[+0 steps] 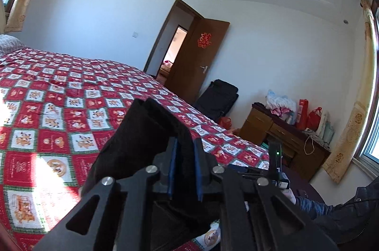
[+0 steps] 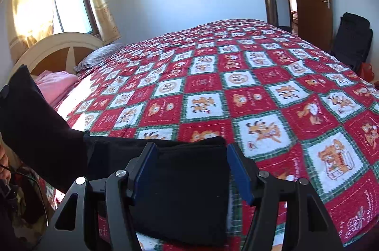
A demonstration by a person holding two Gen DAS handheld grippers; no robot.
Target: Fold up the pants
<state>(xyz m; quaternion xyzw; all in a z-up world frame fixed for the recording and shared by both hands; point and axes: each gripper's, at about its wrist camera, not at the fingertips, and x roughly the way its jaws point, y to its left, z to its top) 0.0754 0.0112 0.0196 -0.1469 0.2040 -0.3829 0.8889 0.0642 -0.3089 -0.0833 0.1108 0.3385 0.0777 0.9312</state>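
Between the jaws of the left gripper (image 1: 184, 156) a bunched layer of the black pants (image 1: 151, 132) is being clamped — the blue pads are pressed close on either side of the cloth, and the fabric is being held up off the quilt, draping away ahead of and to the left of the jaws. In the right wrist view the right gripper (image 2: 191, 168) is being held with its jaws spread wide; a flat, already doubled part of the pants (image 2: 180, 191) is lying between and beneath them on the red patchwork quilt (image 2: 272, 90), with the left pad close against the cloth and the right pad apart from its edge, so no grip is being made there. To the left of those jaws a raised panel of the same garment (image 2: 35, 123) is being lifted clear of the bed.

Judged from this, the fold is partly done: one section is lying squared and layered under the right jaws, while the lifted section is yet to be laid over it and smoothed. How many folds are left cannot be told — much of the garment is hidden by the gripper frames.

Beyond the jaws the quilt is stretching away bare of other clothing, and past it the open brown door (image 1: 201, 57) and a wooden desk (image 1: 279, 132) loaded with bags are being shown.
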